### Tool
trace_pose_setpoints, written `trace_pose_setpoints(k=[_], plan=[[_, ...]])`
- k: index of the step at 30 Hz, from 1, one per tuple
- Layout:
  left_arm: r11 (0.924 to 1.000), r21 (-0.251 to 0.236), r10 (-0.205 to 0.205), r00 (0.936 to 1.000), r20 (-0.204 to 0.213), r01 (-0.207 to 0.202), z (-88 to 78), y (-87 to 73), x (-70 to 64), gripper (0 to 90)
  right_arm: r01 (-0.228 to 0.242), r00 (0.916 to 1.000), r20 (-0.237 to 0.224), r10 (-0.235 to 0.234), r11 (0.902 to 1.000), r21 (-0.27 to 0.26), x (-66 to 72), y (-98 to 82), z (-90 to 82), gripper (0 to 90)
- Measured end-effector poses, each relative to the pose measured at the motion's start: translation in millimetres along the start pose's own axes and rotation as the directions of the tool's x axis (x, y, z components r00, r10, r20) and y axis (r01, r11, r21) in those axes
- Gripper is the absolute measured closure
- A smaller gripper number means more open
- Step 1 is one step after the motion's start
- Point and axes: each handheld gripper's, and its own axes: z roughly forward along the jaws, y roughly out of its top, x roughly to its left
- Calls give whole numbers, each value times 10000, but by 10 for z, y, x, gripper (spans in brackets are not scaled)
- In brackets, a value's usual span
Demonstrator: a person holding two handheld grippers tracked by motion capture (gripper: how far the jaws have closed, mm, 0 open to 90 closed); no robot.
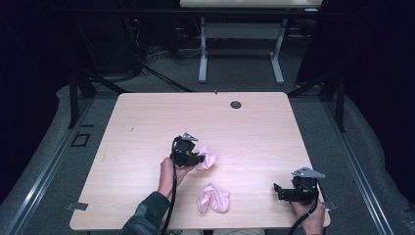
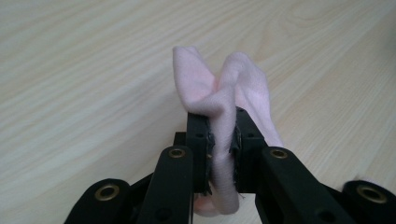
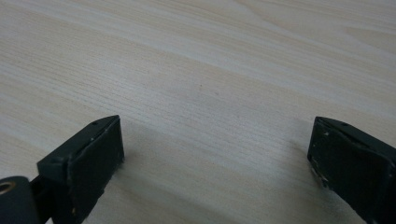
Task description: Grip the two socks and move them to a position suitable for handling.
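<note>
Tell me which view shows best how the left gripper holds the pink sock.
The left gripper view: the pink sock is seen close, pinched between the two black jaws of the left gripper. The high view shows this sock small, beside the gripper. The right gripper view shows bare table.

The right gripper [image 3: 215, 154] hangs low over the table [image 3: 201, 70], its two black jaws rising from the bottom corners and standing wide apart with bare wood between them. The left-hand jaw shows its flat inner pad, scuffed pale along the edges; the other is cut off by the frame. The tabletop is light wood with fine grain running across.
</note>
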Motion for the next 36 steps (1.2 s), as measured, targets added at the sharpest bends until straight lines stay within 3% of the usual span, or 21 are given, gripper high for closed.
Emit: trace_pose_setpoints(k=[4, 8, 10, 11, 12, 14, 17, 23, 27, 31, 32, 36], plan=[[9993, 354, 139, 9999, 44, -140, 190, -2, -81, 802, -3, 10000, 5, 3, 10000, 0, 0, 0, 0, 30], [9984, 540, 164, 9998, 76, -168, 267, -25, -81, 757, -1, 10000, 2, 1, 10000, -2, 0, 0, 0, 30], [9987, 501, 108, 9999, 39, -110, 259, -31, -81, 663, -2, 10000, 3, 2, 10000, -2, 1, 0, 0, 30], [9987, 479, 157, 9999, 14, -157, 246, -34, -79, 546, -1, 10000, 4, 1, 10000, 0, 0, 0, 0, 30], [9992, 373, 146, 9999, -3, -146, 224, -40, -82, 546, -1, 10000, 4, 1, 10000, 0, 0, 0, 0, 30], [9996, 244, 165, 9996, -217, -159, 157, -52, -89, 429, -3, 10000, 4, 3, 10000, 9, 1, 1, -1, 31], [9999, 15, 104, 9995, -282, -103, 58, -90, -74, 324, -1, 10000, 51, 1, 10000, 78, -2, 5, -5, 32], [9990, -123, 433, 9984, -367, -438, -161, -276, -22, 167, -86, 10000, 3, 86, 9999, 139, -4, 17, 2, 16], [9985, -212, 498, 9969, -611, -512, -325, -457, 14, 148, -7, 10000, -69, 10, 9993, 378, 1, 39, 9, 0], [9982, -386, 408, 9943, -986, -448, -464, -620, 32, 72, -222, 9996, -163, 223, 9997, 58, 40, 48, -33, 0], [9982, -410, 397, 9939, -1025, -441, -498, -665, 35, 44, -169, 9997, -182, 166, 9997, -186, 113, 72, -87, 3], [9981, -476, 314, 9908, -1313, -379, -603, -839, 7, 22, 19, 9986, -530, -33, 9996, -264, 253, 136, -162, 1]])
